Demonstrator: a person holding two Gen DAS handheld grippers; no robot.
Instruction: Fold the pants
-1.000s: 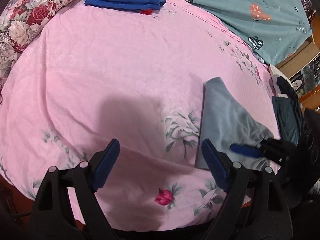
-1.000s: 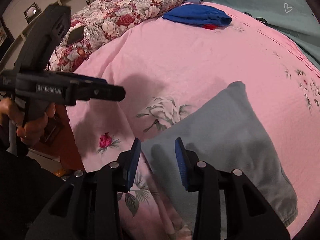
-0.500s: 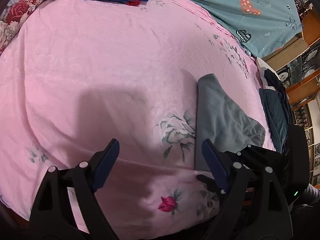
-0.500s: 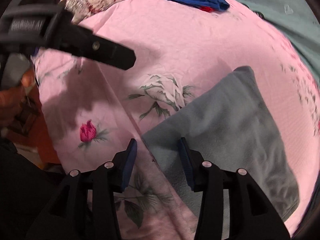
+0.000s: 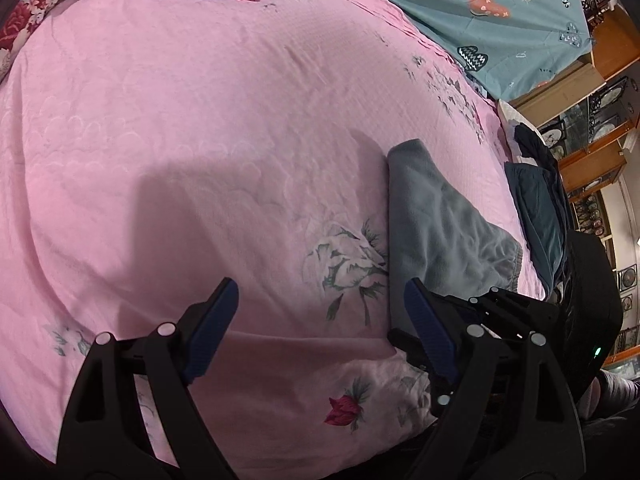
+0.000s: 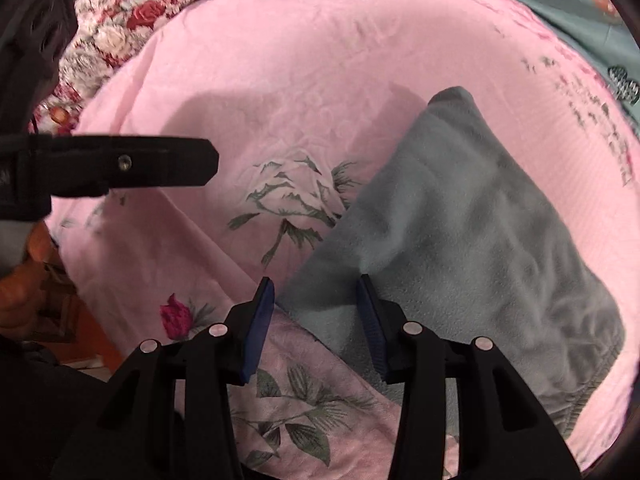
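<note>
Our right hand-held gripper point(image 6: 316, 316) sits part open over the grey pants point(image 6: 472, 240) near corner, gripping nothing (left hand-held gripper point(image 5: 320, 328) wide open, empty). We'd pinch every layer before folding.

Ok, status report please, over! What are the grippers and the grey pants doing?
Left gripper open, empty. Right gripper open over near corner of grey pants, folded on pink bedspread. Nothing in the way.

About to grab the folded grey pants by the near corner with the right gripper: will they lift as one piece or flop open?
The grey pants look like soft fleece, wrinkled near the waistband, so they will probably sag and droop. Gripped at one corner by the right gripper, the layers may well slide apart. The fuzzy nap should not slip.
</note>
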